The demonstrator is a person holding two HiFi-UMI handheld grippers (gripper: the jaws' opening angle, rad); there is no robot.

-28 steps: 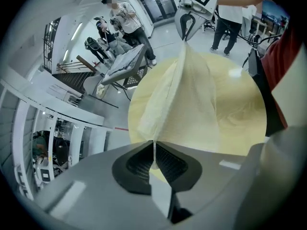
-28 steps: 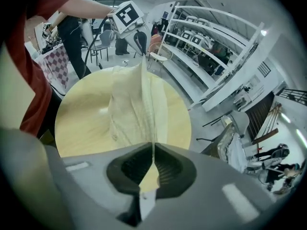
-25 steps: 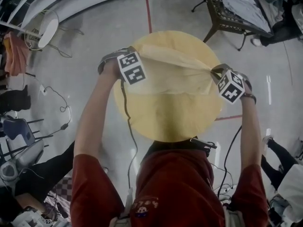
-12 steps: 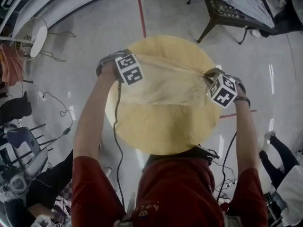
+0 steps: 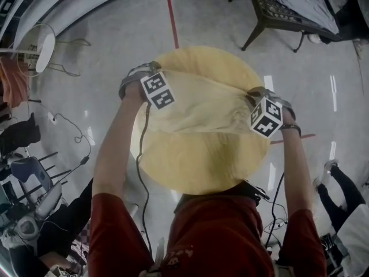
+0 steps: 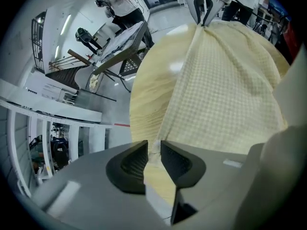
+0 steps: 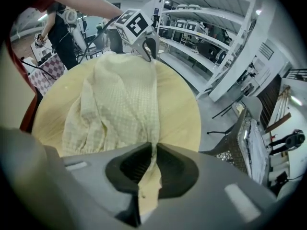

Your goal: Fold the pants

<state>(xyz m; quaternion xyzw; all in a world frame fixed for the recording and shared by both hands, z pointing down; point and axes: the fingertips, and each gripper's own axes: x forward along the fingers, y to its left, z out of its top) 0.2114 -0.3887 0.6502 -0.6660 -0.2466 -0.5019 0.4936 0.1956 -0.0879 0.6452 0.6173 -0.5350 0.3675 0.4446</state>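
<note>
Yellow pants (image 5: 202, 105) between both opening jaws, left gripper (image 6: 153, 147) loosened, right gripper (image 7: 153, 150) pinching them

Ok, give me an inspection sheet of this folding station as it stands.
Surface: round yellow table, bare apart from the cloth.
Job's things: pale checked pants, rumpled, stretched over the table's far half between the two grippers.
Clutter: nothing seen on the table.
Grippers: left gripper, fingers have just been opening, a gap shows with the pants' edge in it; right gripper, fingers have just been opening slightly but pinch the cloth.
Cables: black cable hangs from the left gripper along the arm; second cable hangs from the right.
Surroundings: grey floor with a red line, dark metal table, people at the edges.
</note>
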